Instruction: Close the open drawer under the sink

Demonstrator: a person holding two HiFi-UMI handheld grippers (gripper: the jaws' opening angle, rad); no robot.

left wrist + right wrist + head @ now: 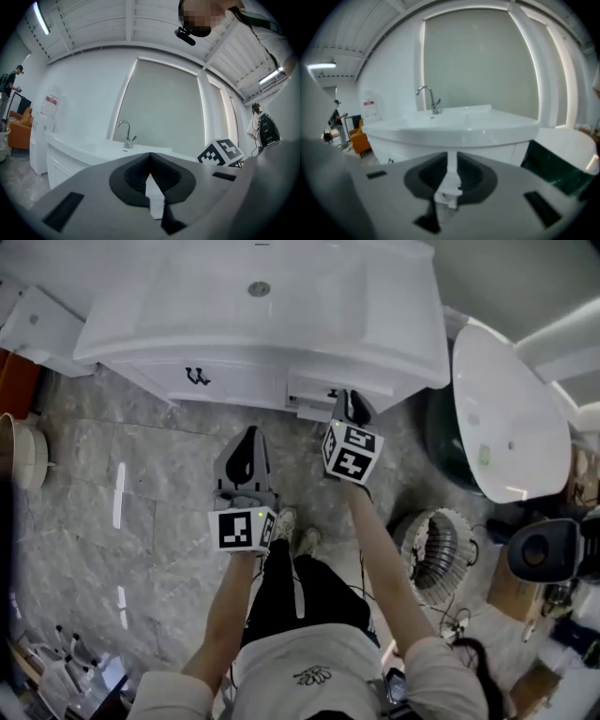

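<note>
The white sink cabinet (234,371) fills the top of the head view, and its faucet (429,98) shows in the right gripper view. Under the basin's right side a white drawer (314,395) stands out a little from the cabinet front. My right gripper (350,404) hovers just in front of that drawer; its jaws stand a narrow gap apart with nothing pinched, and the drawer's corner (448,193) shows through the gap. My left gripper (246,444) hangs further back, over the floor left of the drawer. Its jaws meet at the tips and hold nothing.
A white oval bathtub (511,418) on a dark green base (448,442) stands close on the right. A coiled duct (439,545) lies on the marble floor beside it. A black handle (197,377) marks the cabinet's left door. The person's shoes (295,529) are below the grippers.
</note>
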